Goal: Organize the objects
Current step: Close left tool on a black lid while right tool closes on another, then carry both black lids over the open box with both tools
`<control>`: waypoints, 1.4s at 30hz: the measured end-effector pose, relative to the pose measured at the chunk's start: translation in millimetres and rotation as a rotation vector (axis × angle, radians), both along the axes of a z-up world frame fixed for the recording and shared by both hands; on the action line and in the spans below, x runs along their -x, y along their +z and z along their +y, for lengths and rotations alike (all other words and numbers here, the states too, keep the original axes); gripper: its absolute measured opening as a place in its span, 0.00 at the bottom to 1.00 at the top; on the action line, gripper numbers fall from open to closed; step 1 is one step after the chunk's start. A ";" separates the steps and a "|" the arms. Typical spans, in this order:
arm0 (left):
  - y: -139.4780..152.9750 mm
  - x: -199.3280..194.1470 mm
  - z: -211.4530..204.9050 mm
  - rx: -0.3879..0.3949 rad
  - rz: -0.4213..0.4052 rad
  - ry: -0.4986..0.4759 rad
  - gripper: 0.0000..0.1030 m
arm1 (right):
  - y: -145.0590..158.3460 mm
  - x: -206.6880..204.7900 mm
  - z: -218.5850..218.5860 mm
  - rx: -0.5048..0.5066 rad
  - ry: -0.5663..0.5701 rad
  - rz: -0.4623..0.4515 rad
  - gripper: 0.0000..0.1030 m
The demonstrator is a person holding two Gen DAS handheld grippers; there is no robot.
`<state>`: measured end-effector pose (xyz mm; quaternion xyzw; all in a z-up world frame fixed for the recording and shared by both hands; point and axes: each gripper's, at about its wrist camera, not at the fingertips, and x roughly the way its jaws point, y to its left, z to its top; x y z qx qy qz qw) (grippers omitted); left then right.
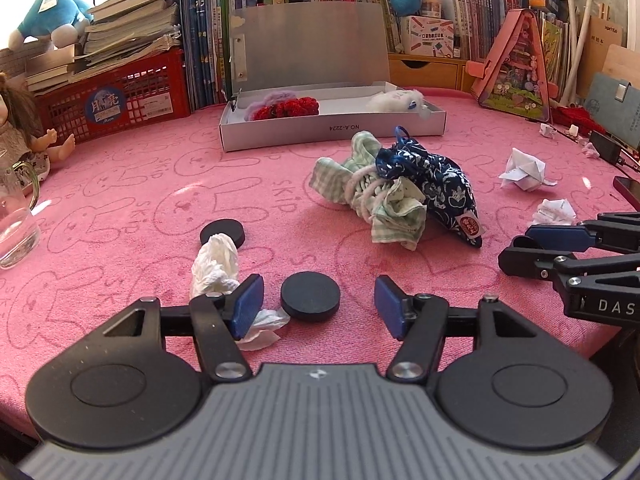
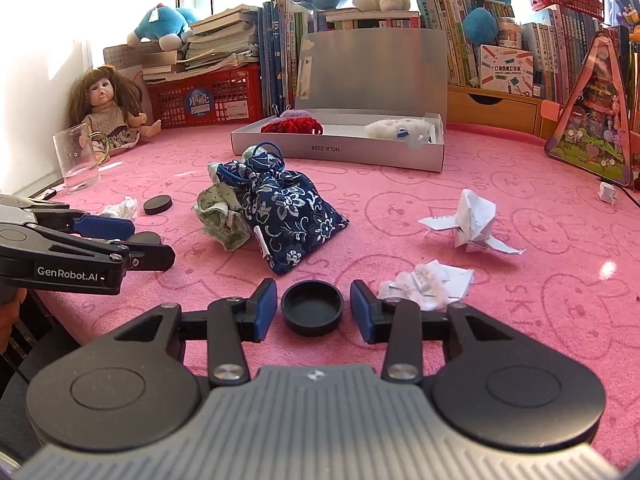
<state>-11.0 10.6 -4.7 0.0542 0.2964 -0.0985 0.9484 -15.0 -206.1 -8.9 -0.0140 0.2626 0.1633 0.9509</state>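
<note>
While your two grippers hover low over the pink worktop [image 1: 120, 184], the far left holds a clear glass cup [image 2: 77, 160] standing upright in front of a doll [image 2: 107, 108] propped in the corner. Next comes a black disc [image 1: 222, 232] lying flat, with a crumpled white tissue [image 1: 214, 266] touching its near edge and running under your left gripper's left finger. Your left gripper [image 1: 319, 306] has its fingers released: a second black disc [image 1: 310, 295] lies flat between the blue pads, with a gap on each side, wider on the right. Beyond it, mid-worktop, a green checked cloth [image 1: 360, 196] is bundled against a navy floral drawstring pouch [image 2: 288, 208]; the two touch. Behind them sits an open grey box [image 1: 332, 130], its lid upright, with a red knitted item [image 1: 288, 107] at its left end and a white plush item [image 1: 394, 100] at its right. Your right gripper [image 2: 313, 306] is also released: a black round cap [image 2: 312, 307], hollow side up, rests on the worktop between its fingers, close to both pads but gripped by neither. Just to its right lies crumpled paper [image 2: 428, 280], and farther right a folded white paper figure [image 2: 474, 220], well apart from the pouch
</note>
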 end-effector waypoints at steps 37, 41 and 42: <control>-1.0 8.8 -9.3 -0.044 -0.041 0.019 0.43 | 1.2 5.4 -5.3 0.039 -0.006 -0.003 0.51; 0.9 10.0 -8.0 -0.020 -0.031 0.019 0.38 | 2.7 5.0 -2.6 0.049 0.004 -0.003 0.42; 1.6 10.2 -8.2 -0.019 -0.031 0.017 0.37 | 3.6 4.9 -1.6 0.051 0.009 -0.002 0.42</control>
